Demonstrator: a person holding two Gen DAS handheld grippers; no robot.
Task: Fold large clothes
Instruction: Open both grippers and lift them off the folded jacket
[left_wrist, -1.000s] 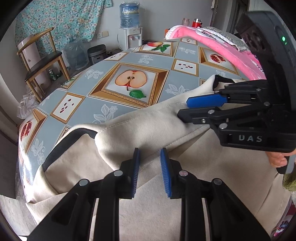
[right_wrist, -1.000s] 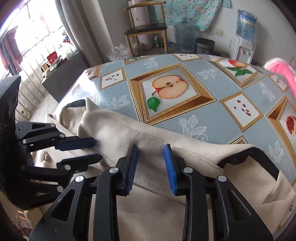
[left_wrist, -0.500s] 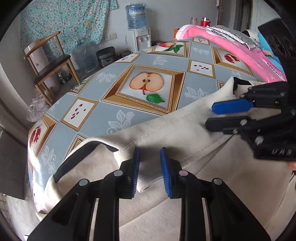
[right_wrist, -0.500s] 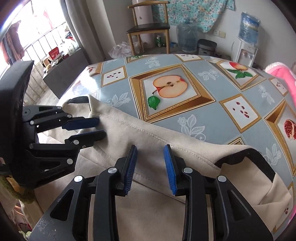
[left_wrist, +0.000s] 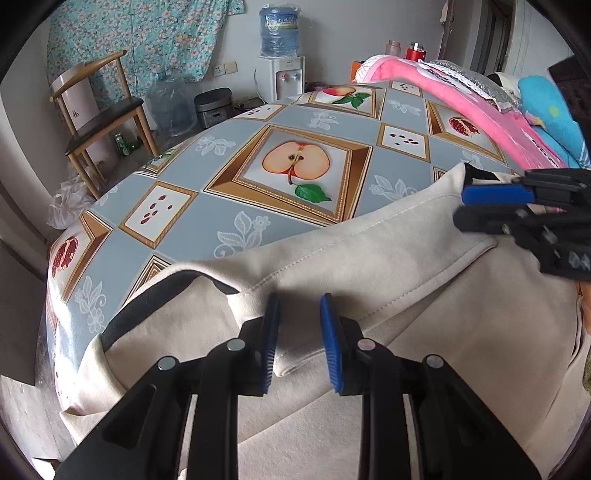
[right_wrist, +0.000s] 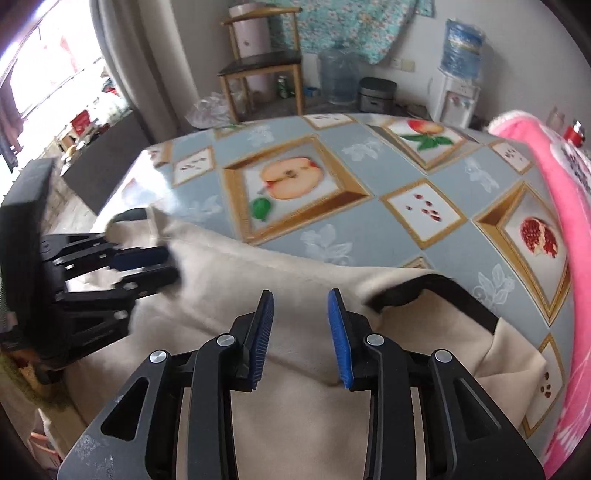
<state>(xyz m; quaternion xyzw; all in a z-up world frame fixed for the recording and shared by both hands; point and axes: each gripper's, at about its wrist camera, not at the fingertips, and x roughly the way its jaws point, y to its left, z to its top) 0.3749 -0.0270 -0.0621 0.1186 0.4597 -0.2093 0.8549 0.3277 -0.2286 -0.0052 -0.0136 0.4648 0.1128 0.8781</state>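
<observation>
Item 1, nearest: your left gripper. Jaws parted by a moderate gap, blue pads upright, straddling the folded edge of the garment; the cloth sits between the pads but nothing shows them pinching it. Holds nothing, as far as can be judged.

Item 2: your right gripper. Jaws a little wider, poised over the folded band near the dark-trimmed opening. Also empty; the view is motion-blurred, so whether it touches the cloth cannot be told.

Item 3: beige garment. Large, soft, suede-like fabric with a stitched seam along the fold and black trim at both ends. It lies on the near part of the table, its near side hanging off the edge toward you. One long flap is doubled over on itself, forming a thick band running left to right.

Step in hand, by judgement: one lengthwise fold laid down, both tongs just off it or about to take it up again. The next move calls for closing both pairs on the band at matching points, then lifting evenly so the heavy cloth does not sag or skew.

Item 4: table, covered in a blue fruit-print cloth, bare beyond the garment.

Item 5, farthest: pink blanket on the right; wooden chair and water dispenser by the wall.
</observation>
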